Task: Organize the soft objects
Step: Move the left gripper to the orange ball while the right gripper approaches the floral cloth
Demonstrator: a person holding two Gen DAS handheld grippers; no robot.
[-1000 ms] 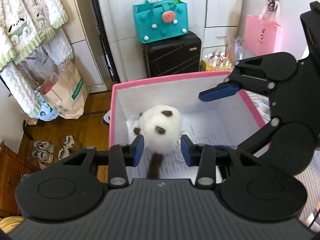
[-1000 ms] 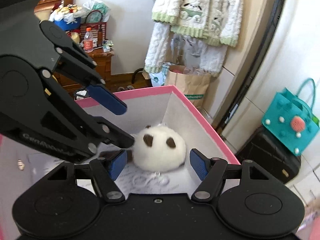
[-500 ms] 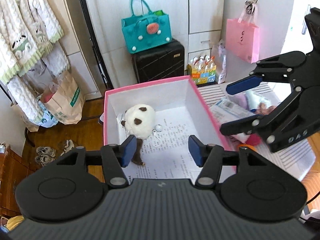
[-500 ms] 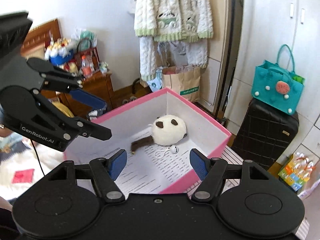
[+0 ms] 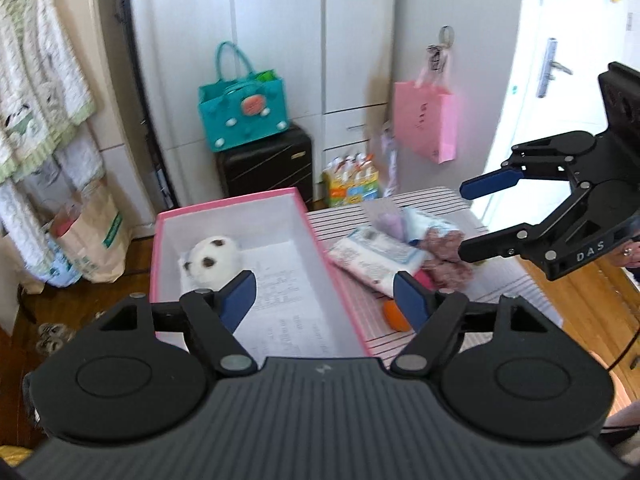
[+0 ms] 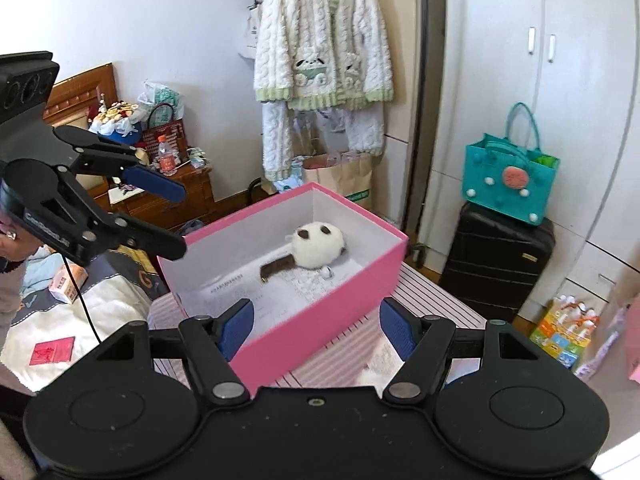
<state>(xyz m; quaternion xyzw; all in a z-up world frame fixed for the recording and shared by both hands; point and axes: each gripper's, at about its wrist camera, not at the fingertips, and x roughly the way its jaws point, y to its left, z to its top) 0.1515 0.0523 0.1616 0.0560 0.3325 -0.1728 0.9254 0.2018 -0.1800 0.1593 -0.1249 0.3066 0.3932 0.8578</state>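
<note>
White plush toy (image 6: pixel 318 245) lying in a pink box (image 6: pixel 320 320), near its far end.

We hold both tools above the striped table (image 5: pixel 496 280): the left gripper (image 5: pixel 325 300) has just been opening and grips nothing, and the right gripper (image 6: pixel 316 326) stands wide and empty. Soft packets (image 5: pixel 384 256) lie beside the box.

Left gripper (image 5: pixel 326 300): jaws wide, just been opening, nothing between blue pads (image 5: pixel 240 296), pointing down-forward toward 12 o'clock. Right gripper (image 6: pixel 316 326): jaws apart, empty, same downward tilt; seen from left wrist at 3 o'clock, side-on, fingers aimed toward 9 o'clock.
</note>
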